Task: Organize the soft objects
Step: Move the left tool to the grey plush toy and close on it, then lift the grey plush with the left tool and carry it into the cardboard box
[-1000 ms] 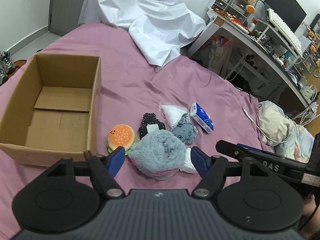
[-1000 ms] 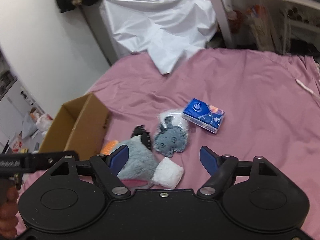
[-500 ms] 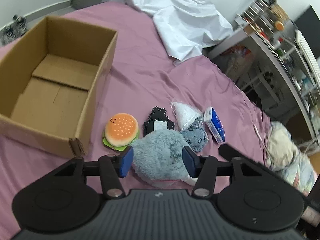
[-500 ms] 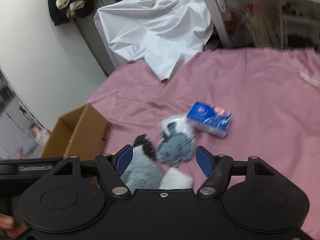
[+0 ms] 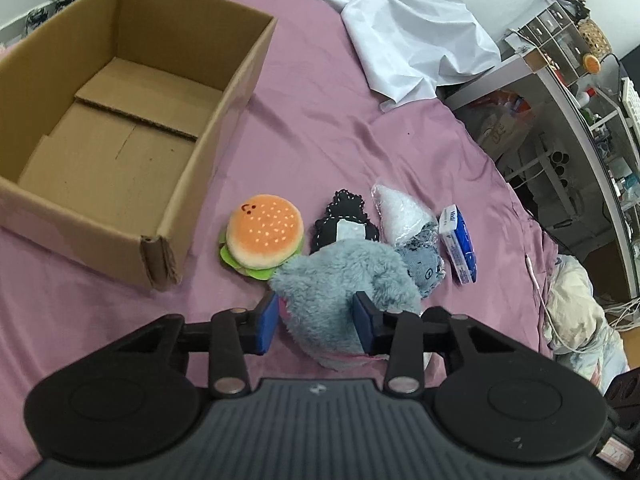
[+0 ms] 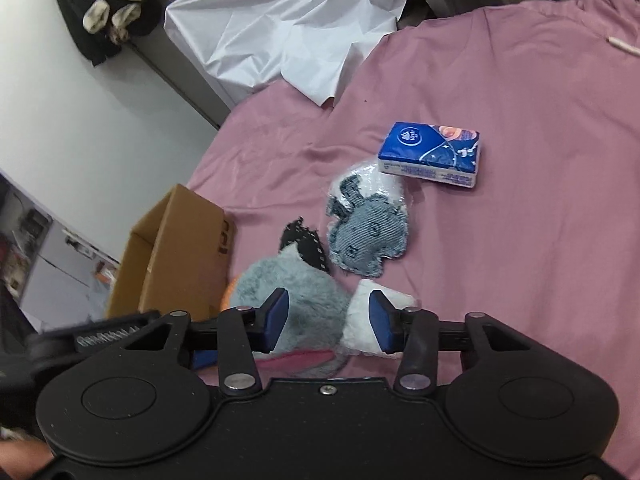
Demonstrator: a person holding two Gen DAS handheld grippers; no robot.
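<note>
A fluffy grey plush (image 5: 344, 280) lies on the pink bed. My left gripper (image 5: 316, 322) is shut on it, its blue pads pressing both sides. Beside the plush lie a burger plush (image 5: 262, 236), a black pouch (image 5: 344, 226), a white bag (image 5: 400, 214), a denim toy (image 5: 426, 264) and a blue tissue pack (image 5: 460, 248). An open, empty cardboard box (image 5: 224, 108) stands at the left. My right gripper (image 6: 326, 324) has closed to a narrow gap over the grey plush (image 6: 292, 292) and a white soft piece (image 6: 362, 320); the denim toy (image 6: 368, 236) and tissue pack (image 6: 432, 154) lie beyond.
A white sheet (image 5: 404, 24) is crumpled at the far end of the bed. A cluttered desk (image 5: 576, 92) stands to the right, with bedding (image 5: 580, 316) heaped on the floor. The cardboard box (image 6: 176, 252) also shows in the right wrist view.
My left gripper moved forward and closed on the grey plush. My right gripper narrowed its jaws and came down over the plush and white piece.
</note>
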